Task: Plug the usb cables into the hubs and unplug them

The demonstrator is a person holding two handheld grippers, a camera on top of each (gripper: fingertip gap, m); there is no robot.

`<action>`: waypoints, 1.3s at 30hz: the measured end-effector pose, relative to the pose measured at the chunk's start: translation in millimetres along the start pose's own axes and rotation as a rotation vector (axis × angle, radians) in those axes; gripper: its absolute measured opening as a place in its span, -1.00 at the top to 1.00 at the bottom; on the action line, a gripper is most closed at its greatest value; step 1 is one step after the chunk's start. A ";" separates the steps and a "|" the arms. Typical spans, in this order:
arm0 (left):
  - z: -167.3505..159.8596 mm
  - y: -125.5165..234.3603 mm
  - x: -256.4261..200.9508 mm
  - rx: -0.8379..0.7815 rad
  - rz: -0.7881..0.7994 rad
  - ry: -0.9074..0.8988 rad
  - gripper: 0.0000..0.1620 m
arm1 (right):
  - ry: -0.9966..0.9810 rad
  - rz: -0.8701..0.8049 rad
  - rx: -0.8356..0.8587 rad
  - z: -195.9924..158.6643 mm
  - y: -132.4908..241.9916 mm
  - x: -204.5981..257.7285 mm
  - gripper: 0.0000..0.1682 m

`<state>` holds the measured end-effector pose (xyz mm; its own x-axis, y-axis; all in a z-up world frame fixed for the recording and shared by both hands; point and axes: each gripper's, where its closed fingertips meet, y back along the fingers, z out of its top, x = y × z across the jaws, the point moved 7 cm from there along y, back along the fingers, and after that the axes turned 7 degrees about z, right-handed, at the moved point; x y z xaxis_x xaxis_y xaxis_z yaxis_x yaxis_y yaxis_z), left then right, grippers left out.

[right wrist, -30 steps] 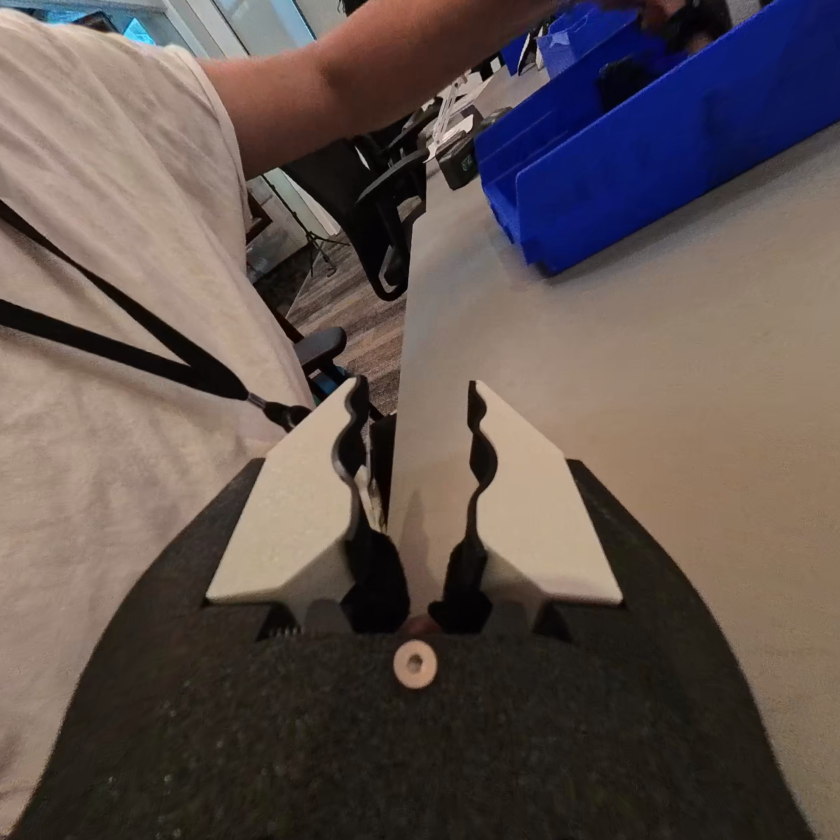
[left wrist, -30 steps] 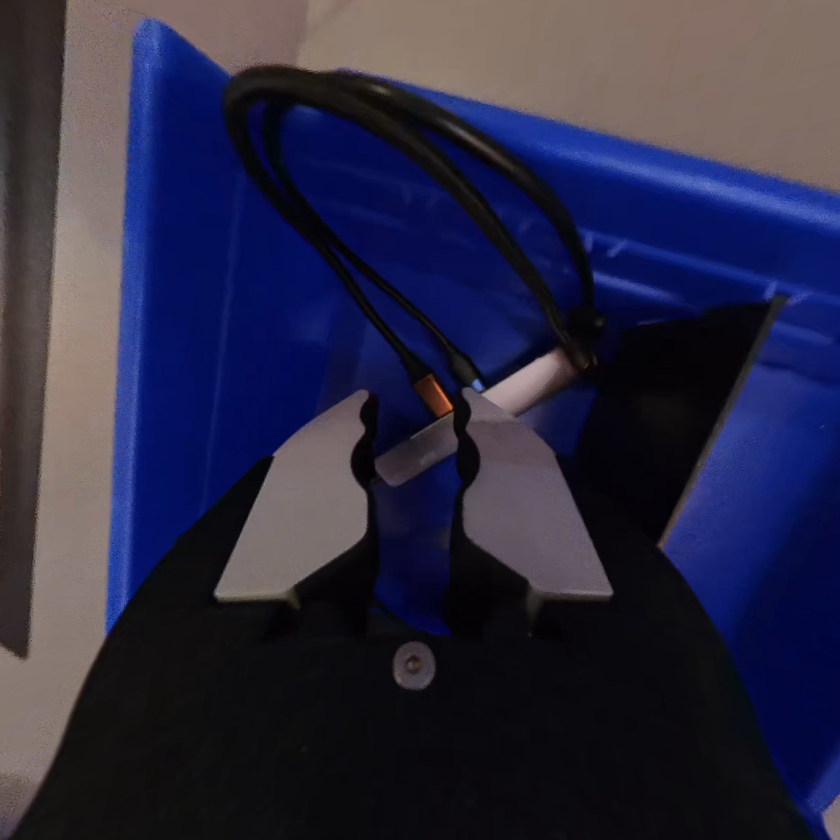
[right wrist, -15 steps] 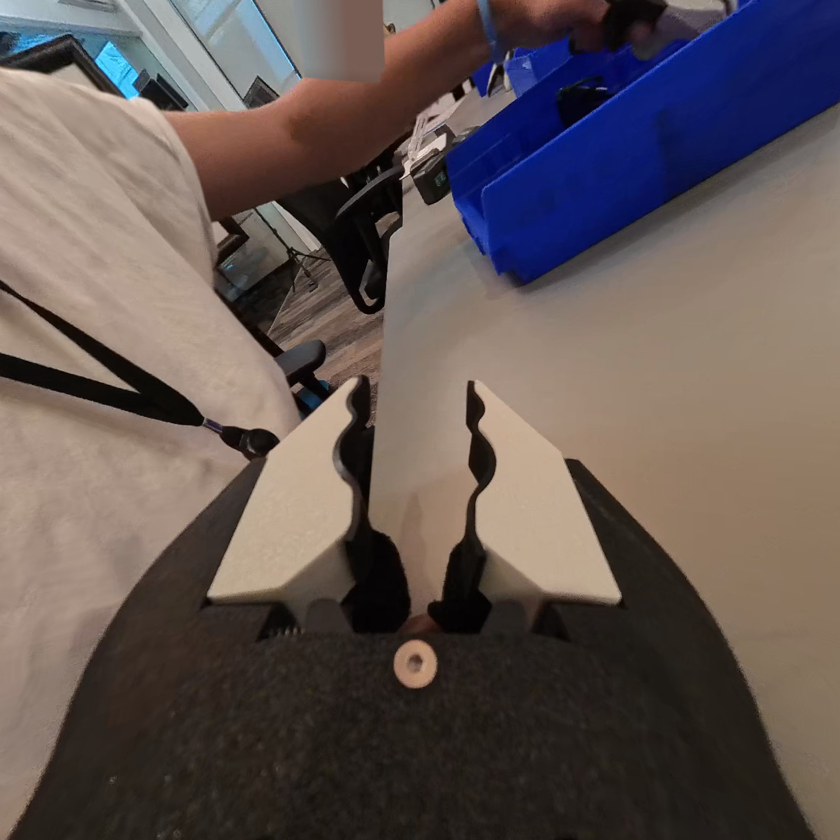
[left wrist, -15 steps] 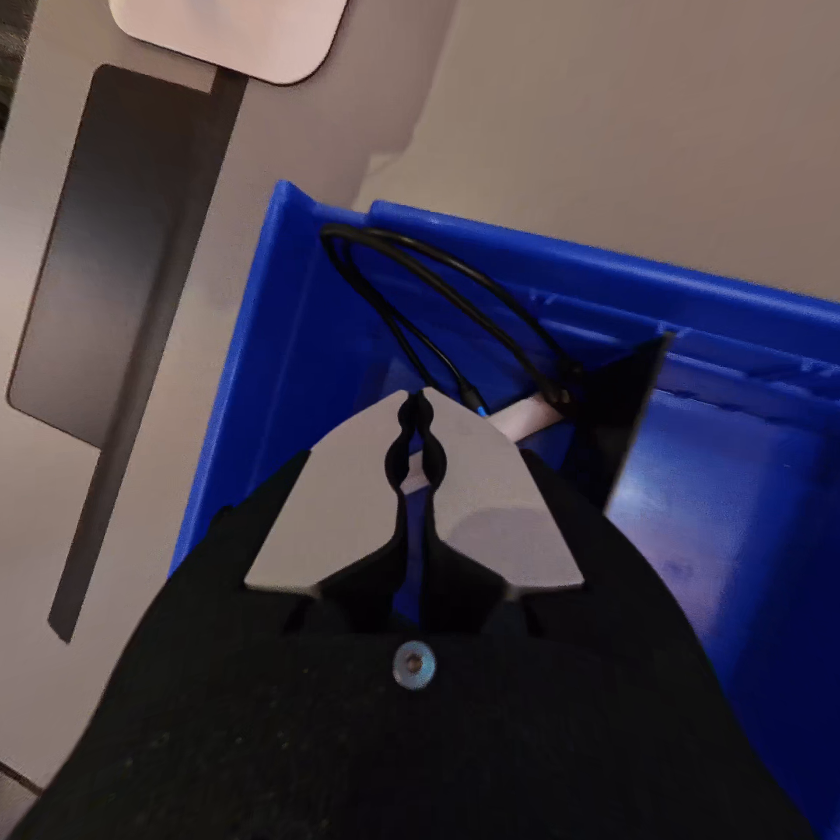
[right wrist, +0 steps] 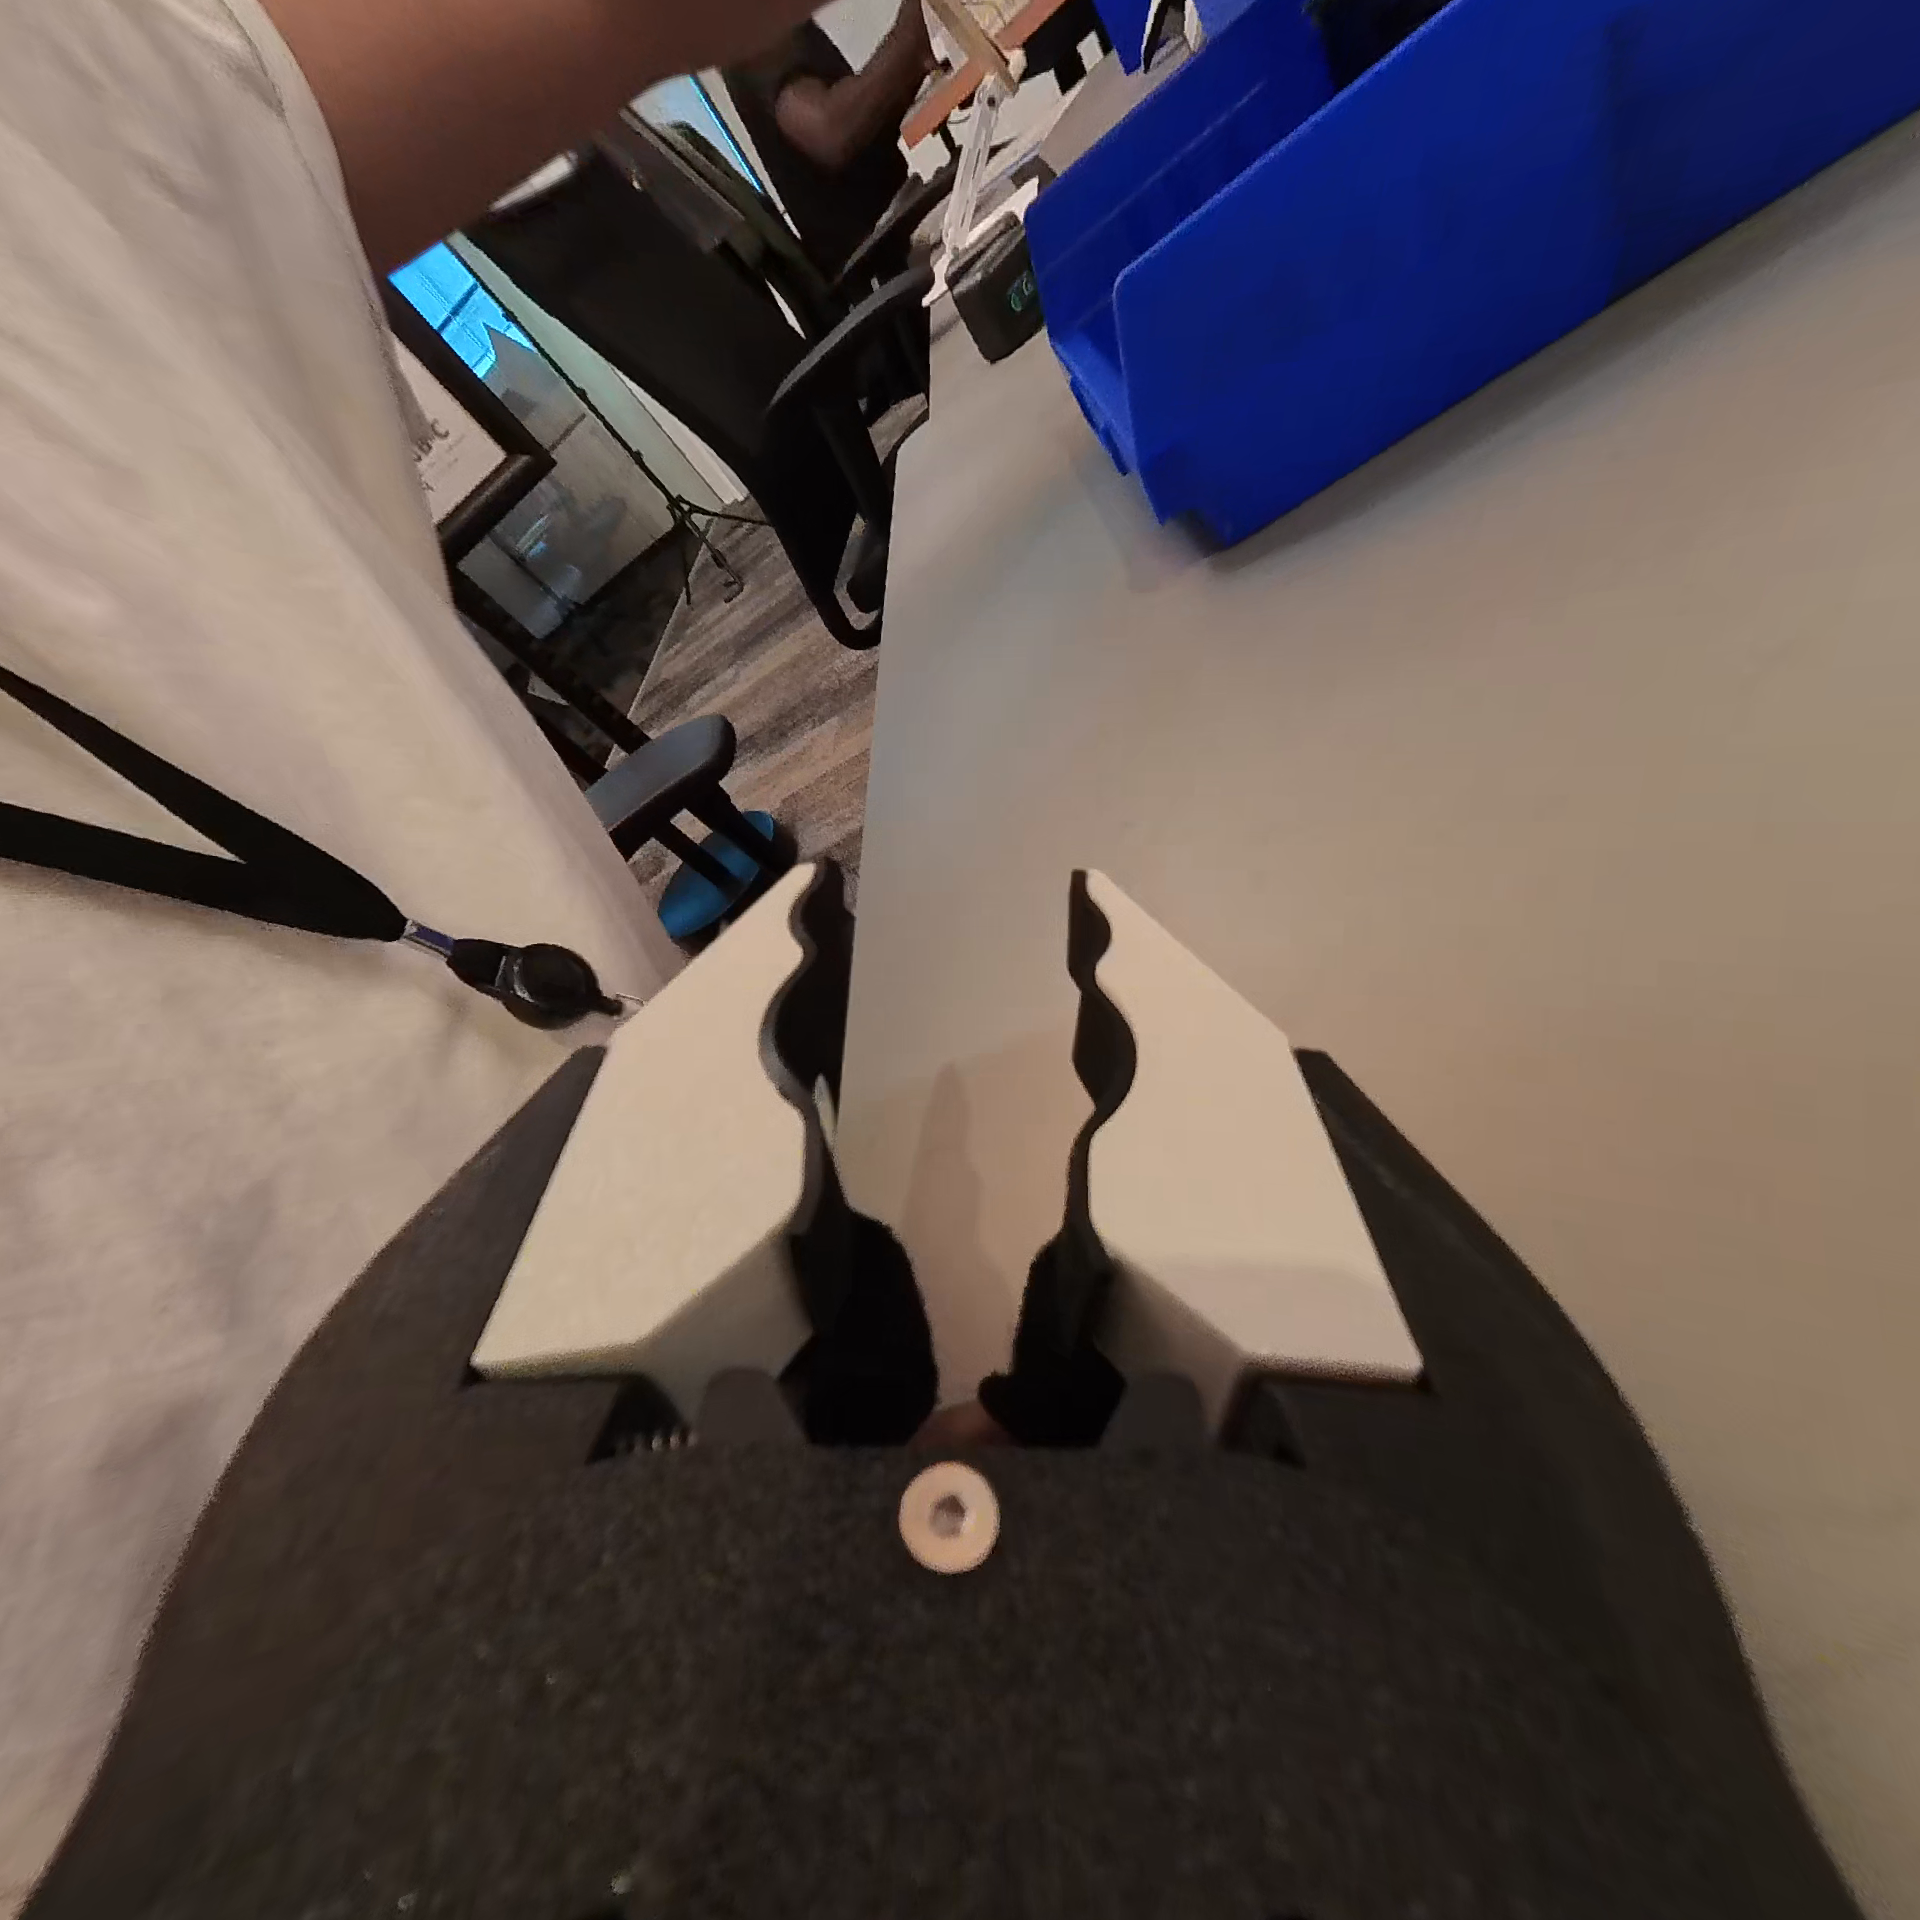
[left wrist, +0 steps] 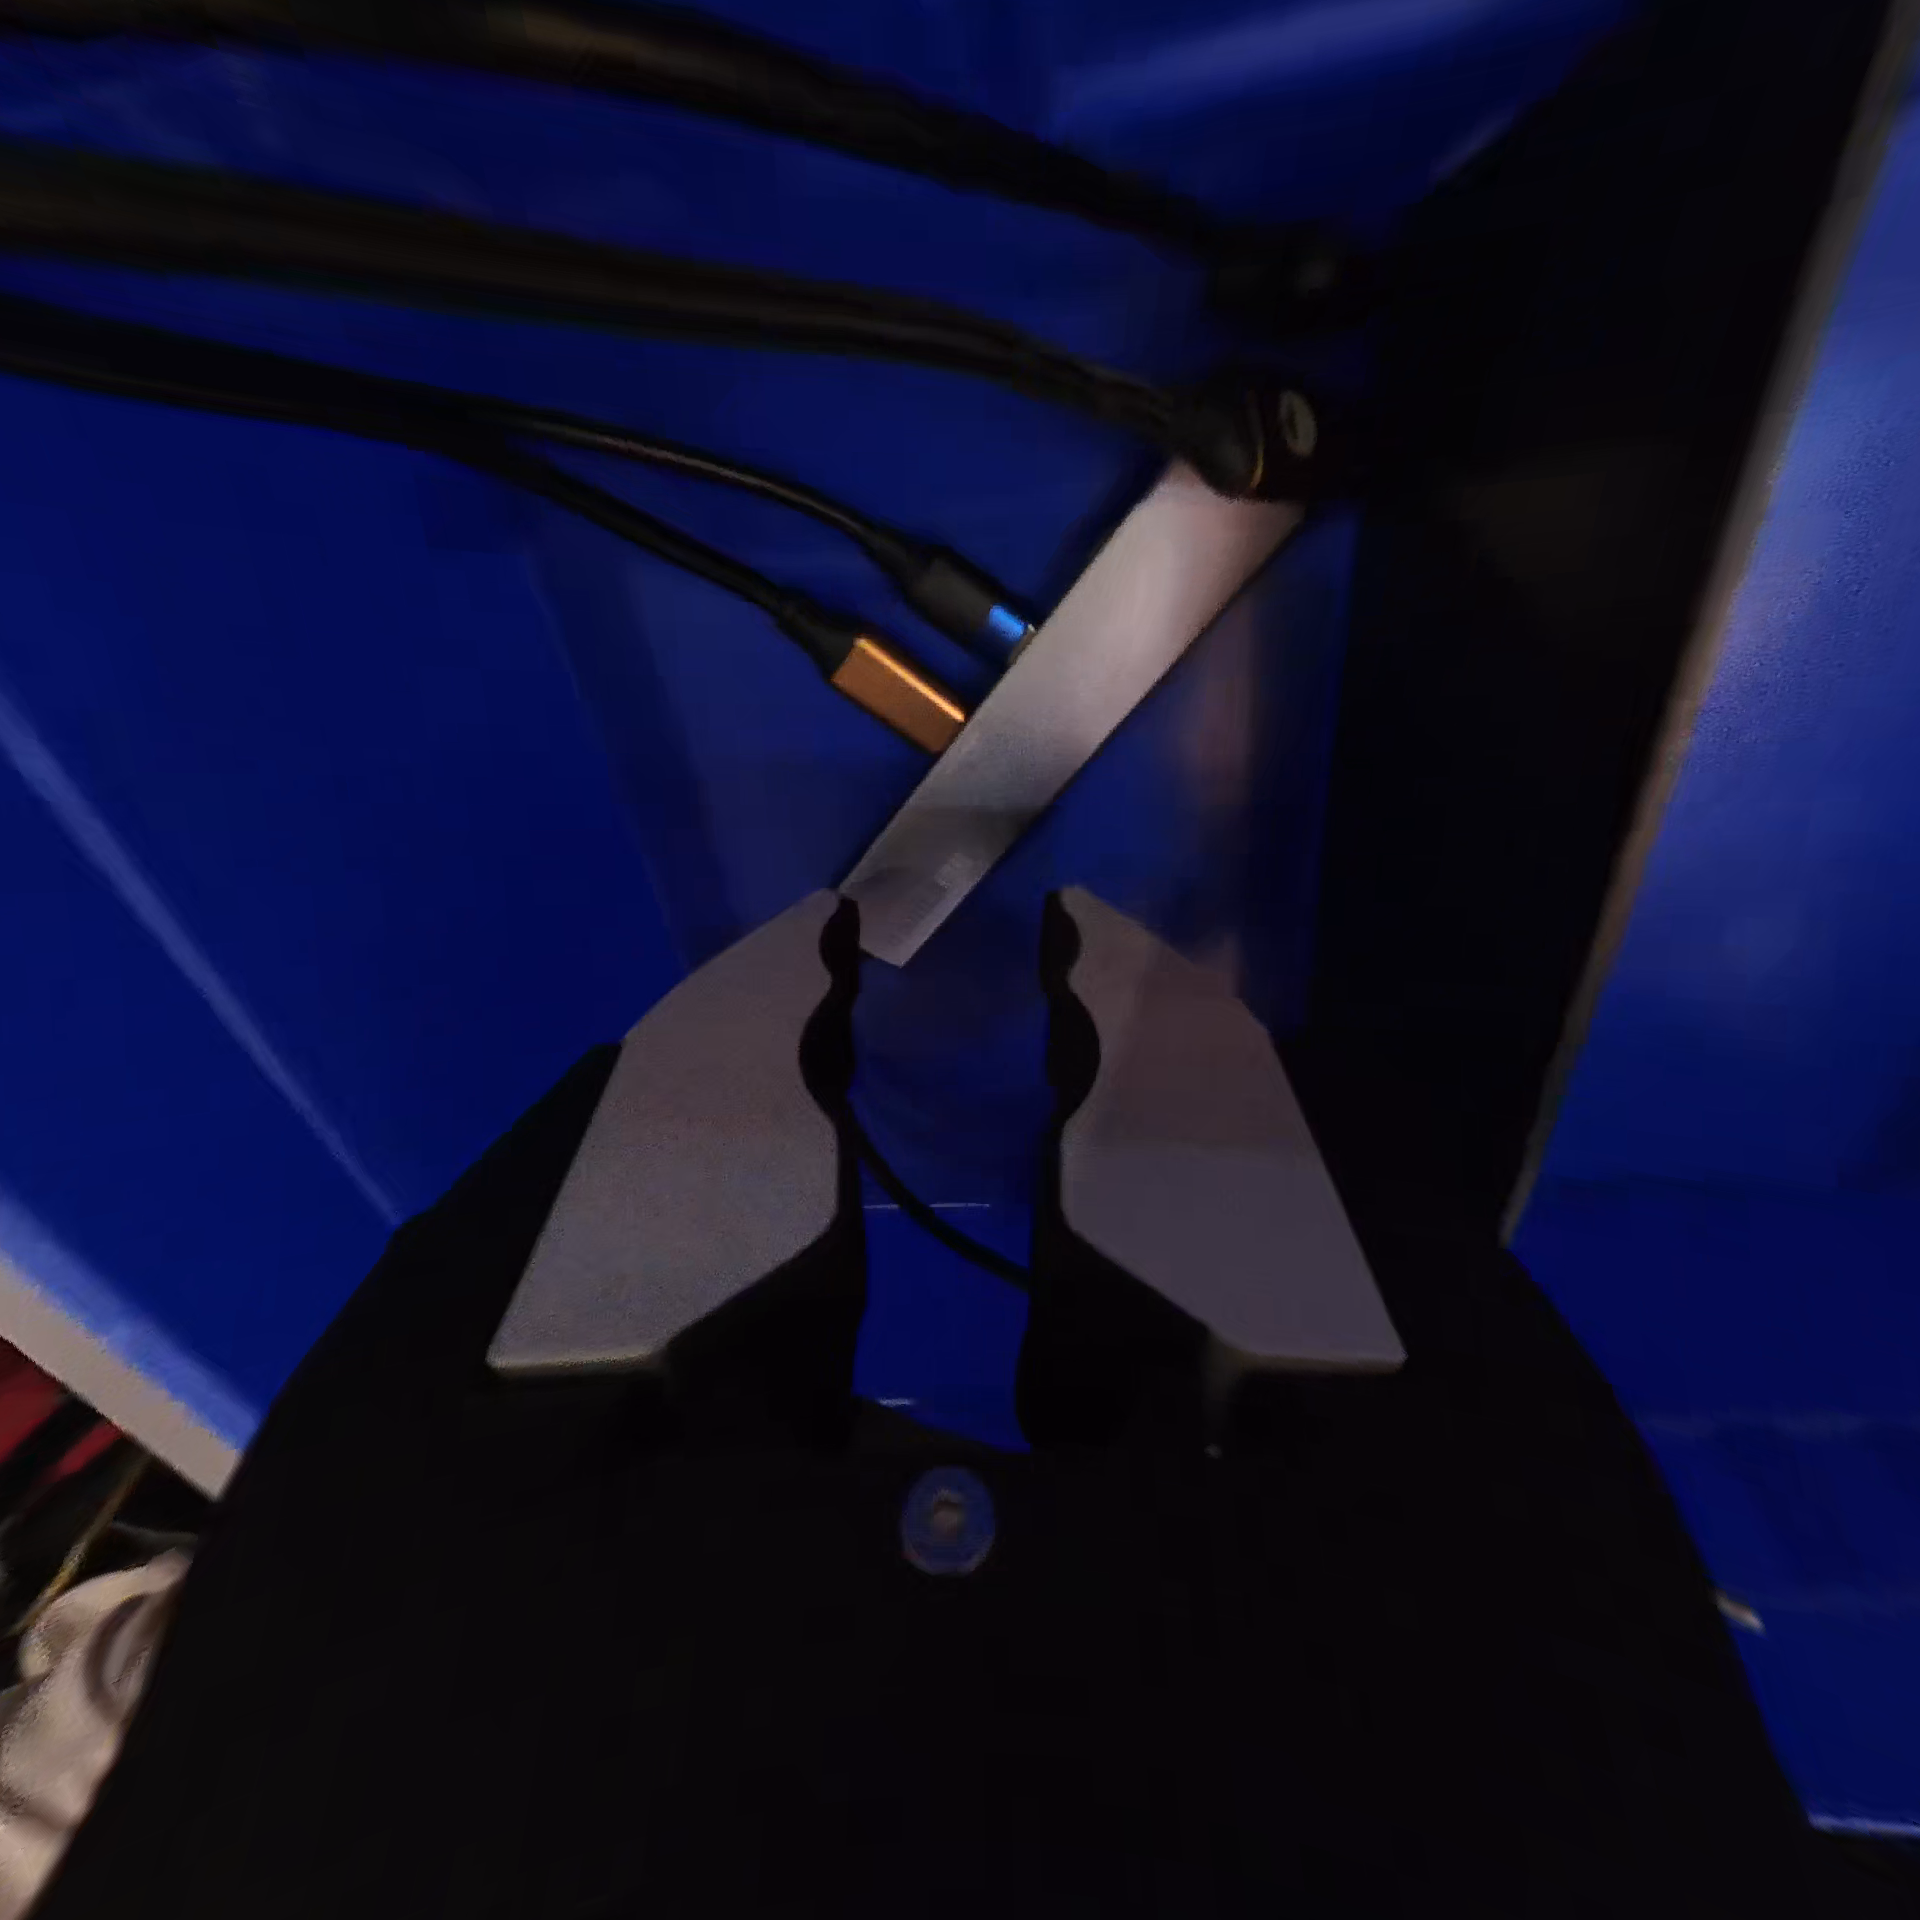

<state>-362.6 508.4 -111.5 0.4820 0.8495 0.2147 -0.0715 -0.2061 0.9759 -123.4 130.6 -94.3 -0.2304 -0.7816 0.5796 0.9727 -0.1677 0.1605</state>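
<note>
Left gripper sits deep inside the blue bin, jaws parted to a moderate gap, holding nothing. Just ahead of its tips: the near end of a slim silver bar, lying at a slant. Contact with the left fingertip cannot be told through the blur. Black cables cross the bin wall above; an orange plug and a blue-tipped plug meet the bar's edge. A thin black wire passes between the fingers. A dark panel stands to the right.

Right gripper is low over the grey table at its edge, jaws apart, empty, well apart from the blue bins. A person's light shirt and black lanyard fill the left.
</note>
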 end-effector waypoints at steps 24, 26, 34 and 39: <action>1.2 74.7 -7.1 0.020 0.804 -0.236 0.72 | -0.028 -0.080 -0.119 18.6 6.8 -22.1 0.52; 4.5 103.6 -15.6 0.019 0.906 -0.224 0.73 | 0.023 -0.214 -0.143 30.5 8.3 -33.6 0.50; 31.7 213.3 -56.6 0.013 1.184 -0.196 1.00 | 0.211 -0.443 -0.221 81.0 30.9 -41.9 0.49; 40.5 189.4 -74.9 -0.146 0.948 -0.096 1.00 | 0.171 -0.442 -0.254 65.9 41.9 -34.7 0.54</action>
<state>-376.9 386.0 55.8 0.2372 0.3158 0.9187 -0.5726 -0.7185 0.3948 -76.5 190.3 -55.1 -0.6323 -0.6865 0.3591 0.7650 -0.6266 0.1491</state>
